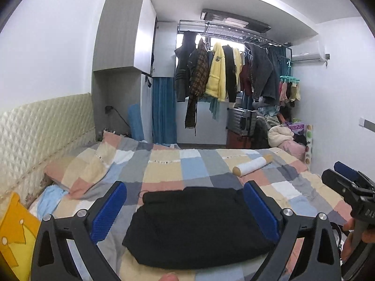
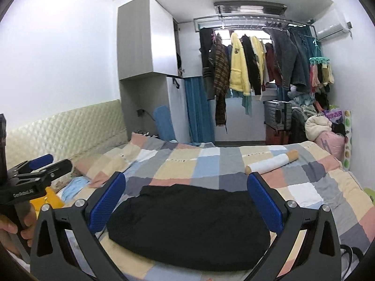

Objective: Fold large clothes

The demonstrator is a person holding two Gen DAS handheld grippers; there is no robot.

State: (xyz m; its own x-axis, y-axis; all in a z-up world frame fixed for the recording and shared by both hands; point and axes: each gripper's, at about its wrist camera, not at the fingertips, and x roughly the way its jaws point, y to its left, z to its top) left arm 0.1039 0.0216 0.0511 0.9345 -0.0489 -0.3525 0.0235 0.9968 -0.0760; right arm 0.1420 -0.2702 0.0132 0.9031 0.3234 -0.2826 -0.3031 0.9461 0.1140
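A black garment lies folded into a compact bundle on the checked bedspread; the right wrist view shows the same black garment from a little further right. My left gripper hangs above it, open, its blue pads wide apart with nothing between them. My right gripper is also open above the garment, empty, blue pads spread. Each gripper appears at the edge of the other's view: the right gripper and the left gripper, each held by a hand.
A white roll with tan ends lies on the bed's far right. A yellow cushion and light blue cloth sit by the padded headboard. Hanging clothes, a suitcase and piled laundry stand beyond the bed.
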